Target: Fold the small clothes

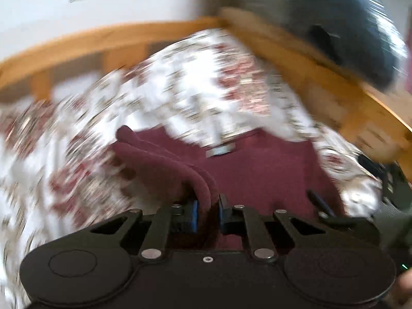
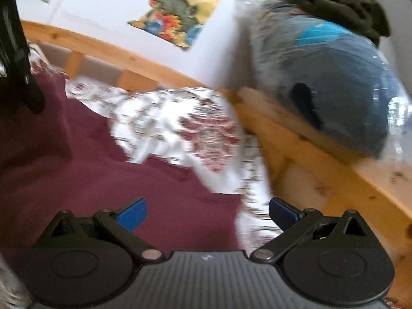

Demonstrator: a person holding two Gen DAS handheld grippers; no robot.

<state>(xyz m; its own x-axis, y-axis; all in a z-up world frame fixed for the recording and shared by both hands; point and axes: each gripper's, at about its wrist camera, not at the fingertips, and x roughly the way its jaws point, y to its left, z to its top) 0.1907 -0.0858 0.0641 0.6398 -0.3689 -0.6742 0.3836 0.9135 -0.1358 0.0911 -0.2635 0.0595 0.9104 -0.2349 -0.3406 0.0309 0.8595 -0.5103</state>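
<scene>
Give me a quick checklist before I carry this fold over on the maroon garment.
1. Left hand-held gripper clamped on the maroon garment: ok, a bunched fold sits between its blue pads.
2. Right hand-held gripper holding cloth: not ok, jaws wide open, nothing between them.
3. Garment lying on the floral bedcover: ok.
4. Garment flat and smooth: cannot tell, pictures are blurred.
5. Wooden bed rail near the right gripper: cannot tell how near.
</scene>
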